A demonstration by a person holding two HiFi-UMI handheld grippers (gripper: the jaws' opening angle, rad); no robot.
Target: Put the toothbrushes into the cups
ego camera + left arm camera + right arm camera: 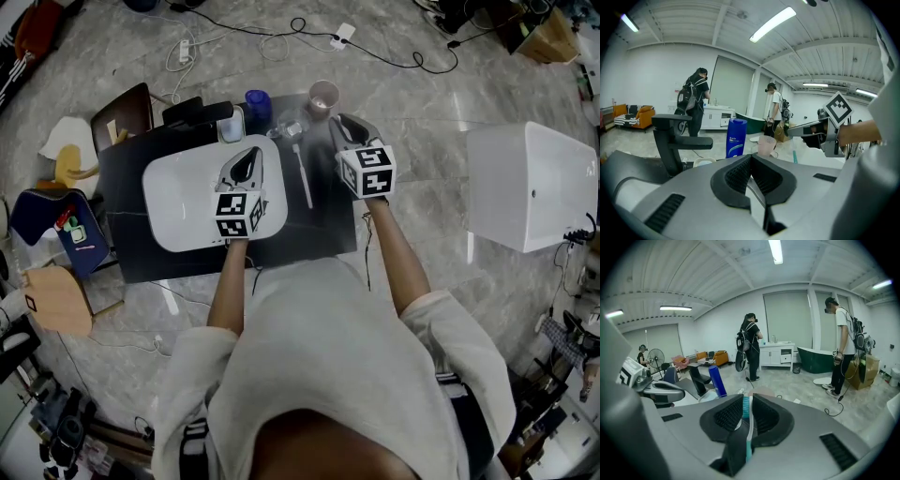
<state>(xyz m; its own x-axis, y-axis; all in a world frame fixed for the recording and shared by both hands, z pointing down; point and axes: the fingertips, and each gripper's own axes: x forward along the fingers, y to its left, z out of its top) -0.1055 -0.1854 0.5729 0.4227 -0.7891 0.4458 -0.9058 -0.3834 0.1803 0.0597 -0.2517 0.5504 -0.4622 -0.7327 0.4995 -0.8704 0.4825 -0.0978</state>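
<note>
My right gripper (350, 125) hangs just right of the pink cup (322, 96) and is shut on a teal-and-white toothbrush (746, 414), which stands upright between the pads. The pink cup's rim (764, 391) peeks out just beyond those jaws. A second toothbrush (303, 176) lies on the black mat (187, 258) between the two grippers. Over the white basin (178, 202), my left gripper (246, 167) has its pads touching with nothing between them. In the left gripper view the pink cup (766, 145) stands ahead, with the right gripper (808, 131) to its right.
A blue bottle (258, 108) and a black faucet (197, 112) stand at the mat's far edge, a clear glass (289, 129) between bottle and pink cup. A white box (534, 183) sits at right. Cables cross the floor; people stand in the background.
</note>
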